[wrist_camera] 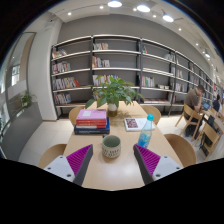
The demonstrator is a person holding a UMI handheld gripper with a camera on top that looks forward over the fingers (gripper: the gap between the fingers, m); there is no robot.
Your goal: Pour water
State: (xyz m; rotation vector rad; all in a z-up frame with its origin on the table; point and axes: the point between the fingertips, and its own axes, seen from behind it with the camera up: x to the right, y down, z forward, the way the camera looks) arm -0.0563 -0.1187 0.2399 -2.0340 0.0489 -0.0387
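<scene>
The gripper (112,160) hangs over the near edge of the table (105,175) with its fingers wide apart, and a small green cup (111,148) stands just ahead of the gap between them with room on both sides. Past the cup, a stack of books (92,121) blocks the left side, a water bottle (147,131) blocks the right side, and a leafy plant (116,94) and an open magazine (134,123) fill the middle toward the far edge. The near corners of the table are bare wood, so a hand can slide in there, though chairs (183,149) stand close around the table edges.
</scene>
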